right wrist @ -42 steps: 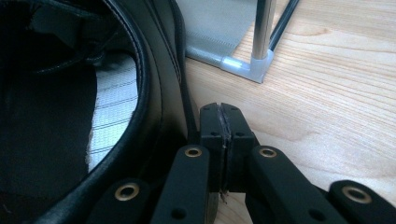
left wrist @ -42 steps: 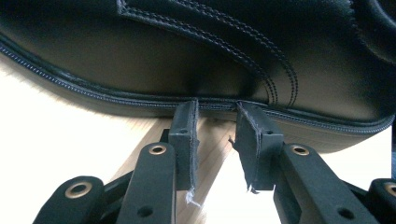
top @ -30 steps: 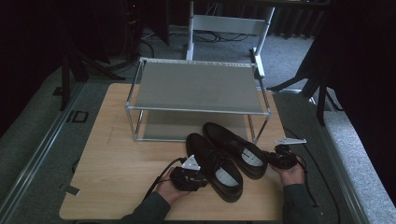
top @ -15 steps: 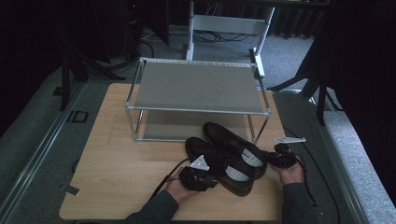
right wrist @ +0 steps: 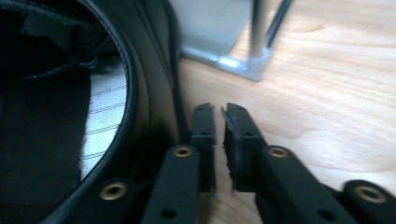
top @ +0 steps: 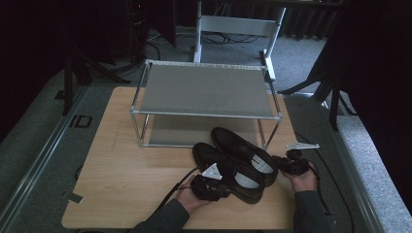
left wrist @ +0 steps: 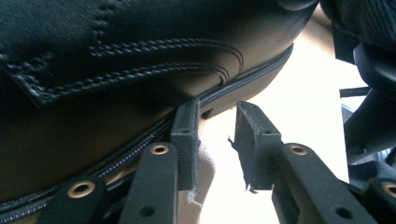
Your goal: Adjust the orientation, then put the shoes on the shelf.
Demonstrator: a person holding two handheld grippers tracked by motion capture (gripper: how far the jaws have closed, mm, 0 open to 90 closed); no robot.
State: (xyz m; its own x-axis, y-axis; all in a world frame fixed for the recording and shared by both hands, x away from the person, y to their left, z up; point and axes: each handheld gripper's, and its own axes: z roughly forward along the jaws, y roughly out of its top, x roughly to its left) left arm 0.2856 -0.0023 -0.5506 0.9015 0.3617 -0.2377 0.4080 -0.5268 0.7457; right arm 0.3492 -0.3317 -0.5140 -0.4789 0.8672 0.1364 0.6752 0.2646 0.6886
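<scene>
Where the wooden worktop (top: 121,184) carries everything, its largest load is a two-tier metal rack (top: 204,92) at the far side; both mesh tiers appear bare. Two black leather shoes lie side by side in front of the rack, toes toward it, touching along their length: the left shoe (top: 228,171) nearer the person, the right shoe (top: 243,148) with its toe close to the lower tier.

The left gripper (top: 210,187) sits at the left shoe's heel. In the left gripper view its fingers (left wrist: 187,135) are spread with a bare gap between them, one finger touching the welt of the left shoe (left wrist: 116,70); nothing is pinched. The right gripper (top: 290,164) sits at the right shoe's heel; in the right gripper view its fingers (right wrist: 203,130) are nearly pressed together, a thin slit between, beside the collar of the right shoe (right wrist: 140,93) and pinching nothing.

Handling, as judged: the uppers look soft and smooth, likely slippery under the fingers; soles stiff, weight moderate. The heel collar or welt edge offers the firmest hold.
</scene>
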